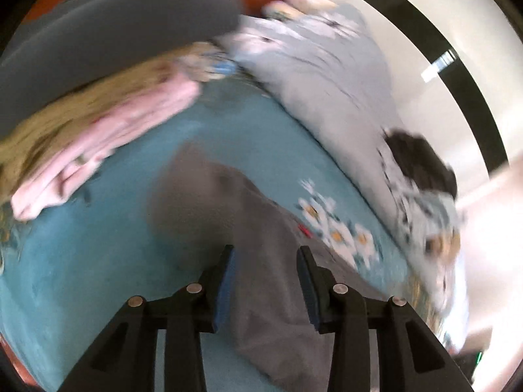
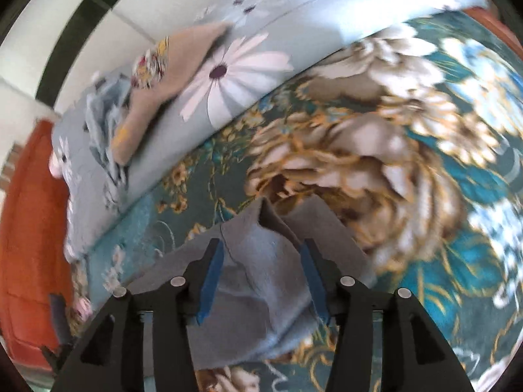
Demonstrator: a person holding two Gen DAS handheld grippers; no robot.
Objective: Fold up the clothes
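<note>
From my left wrist camera I see the left gripper [image 1: 265, 251] tilted down over a grey garment [image 1: 261, 261] that lies on a teal floral blanket [image 1: 114, 245]. The blue pads stand apart with a clear gap, and the cloth lies beneath and between them without being pinched, so I read these fingers as parted and holding nothing. The garment looks like soft, matte knit or fleece, a flat mid-grey with no print, running as a long strip from near the middle of the picture down past the fingers; one small red mark [image 1: 304, 230] sits at its edge beside the blanket's white daisies. The view is blurred, so I cannot make out seams or a collar. Farther off lie a folded pink garment [image 1: 108, 150], a large dark grey cloth [image 1: 114, 32] behind it, and a pale blue floral duvet [image 1: 327, 75] with a dark item [image 1: 421, 160] on it. In my right wrist view the right gripper [image 2: 260, 248] hangs over the same grey garment [image 2: 261, 281], here bluish-grey and rumpled, with a raised fold peaking just ahead of the fingertips and its far corner pointing onto the blanket's big beige flower [image 2: 359, 163]. The blue pads flank the cloth on either side, set moderately wide; the fabric bulges up between them, yet I see no pinch, so nothing is held. Beyond, a tan garment [image 2: 170, 75] rests on the duvet.
</note>
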